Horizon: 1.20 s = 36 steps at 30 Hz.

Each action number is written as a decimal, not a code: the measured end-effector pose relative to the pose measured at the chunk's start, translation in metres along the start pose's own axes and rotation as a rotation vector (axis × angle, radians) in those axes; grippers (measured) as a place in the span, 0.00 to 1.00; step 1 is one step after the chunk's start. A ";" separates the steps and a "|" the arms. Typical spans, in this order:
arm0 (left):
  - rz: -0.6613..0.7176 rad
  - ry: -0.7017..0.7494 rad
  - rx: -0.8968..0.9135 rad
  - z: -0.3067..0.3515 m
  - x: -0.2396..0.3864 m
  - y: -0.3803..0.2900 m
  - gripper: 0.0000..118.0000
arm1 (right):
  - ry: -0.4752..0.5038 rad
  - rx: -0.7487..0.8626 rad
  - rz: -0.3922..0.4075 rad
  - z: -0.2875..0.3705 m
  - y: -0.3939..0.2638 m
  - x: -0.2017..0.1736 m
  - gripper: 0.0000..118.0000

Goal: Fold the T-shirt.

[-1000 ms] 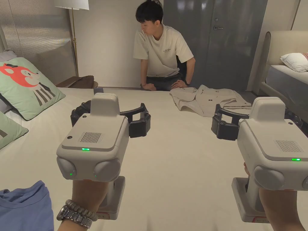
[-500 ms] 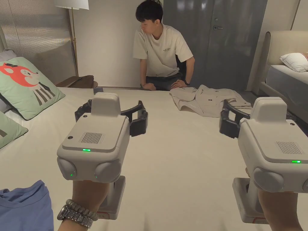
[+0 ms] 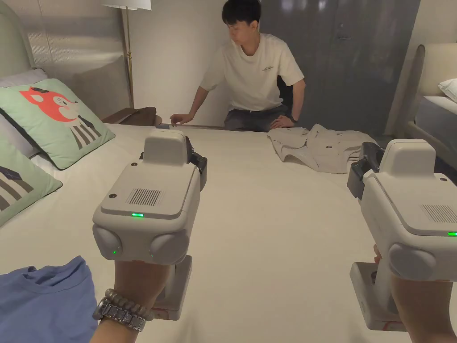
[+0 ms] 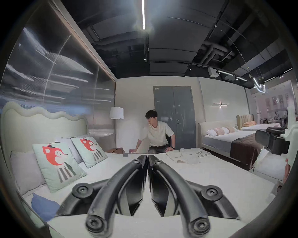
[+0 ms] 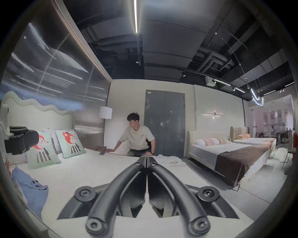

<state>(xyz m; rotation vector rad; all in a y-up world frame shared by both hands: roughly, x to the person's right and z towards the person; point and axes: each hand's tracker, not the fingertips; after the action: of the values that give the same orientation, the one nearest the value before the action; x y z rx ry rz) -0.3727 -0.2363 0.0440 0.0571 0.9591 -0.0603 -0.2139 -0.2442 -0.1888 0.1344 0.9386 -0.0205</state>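
Left gripper (image 4: pixel 147 158) and right gripper (image 5: pixel 146 160) hover over the bed (image 3: pixel 267 232), fingers pressed together, empty. Blue T-shirt (image 3: pixel 44 303) lies at the near left edge; beige clothes (image 3: pixel 319 149) and a person (image 3: pixel 256 76) occupy the far edge.

The room is a bedroom showroom with pale cream walls (image 3: pixel 169 53) and a dark open ceiling (image 4: pixel 169 48) crossed by pipes and a long strip light (image 4: pixel 143 14). A wide bed (image 3: pixel 267 232) with a cream sheet has a wavy pale headboard (image 4: pixel 40 116) and fox-print pillows (image 3: pixel 53 118). A floor lamp (image 3: pixel 127 27) with a white shade stands in the corner, near a grey double door (image 5: pixel 164 122). A reflective panel (image 4: pixel 56 77) covers the wall above the headboard. A second bed (image 5: pixel 225 154) with a brown throw stands across the grey floor (image 5: pixel 241 190). A person in a cream shirt (image 3: pixel 254 67) sits at the first bed's far edge.
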 end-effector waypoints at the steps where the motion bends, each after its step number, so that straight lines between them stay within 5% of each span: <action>1: -0.006 0.029 0.002 0.002 -0.008 0.001 0.00 | 0.022 -0.002 -0.002 -0.003 -0.001 -0.008 0.00; 15: -0.062 0.428 -0.084 0.067 -0.157 -0.006 0.00 | 0.417 -0.021 -0.070 -0.037 -0.011 -0.166 0.00; 22: -0.057 0.411 -0.206 0.061 -0.167 -0.027 0.00 | 0.435 -0.052 -0.079 -0.048 -0.021 -0.186 0.00; 36: 0.169 0.258 -1.019 0.000 -0.194 -0.155 0.00 | 0.408 -0.146 -0.051 -0.071 -0.053 -0.190 0.00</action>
<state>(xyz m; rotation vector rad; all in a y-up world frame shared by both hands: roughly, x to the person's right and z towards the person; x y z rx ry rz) -0.4952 -0.3858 0.1995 -0.8083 1.1446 0.6050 -0.3876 -0.2956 -0.0827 -0.0233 1.3470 0.0296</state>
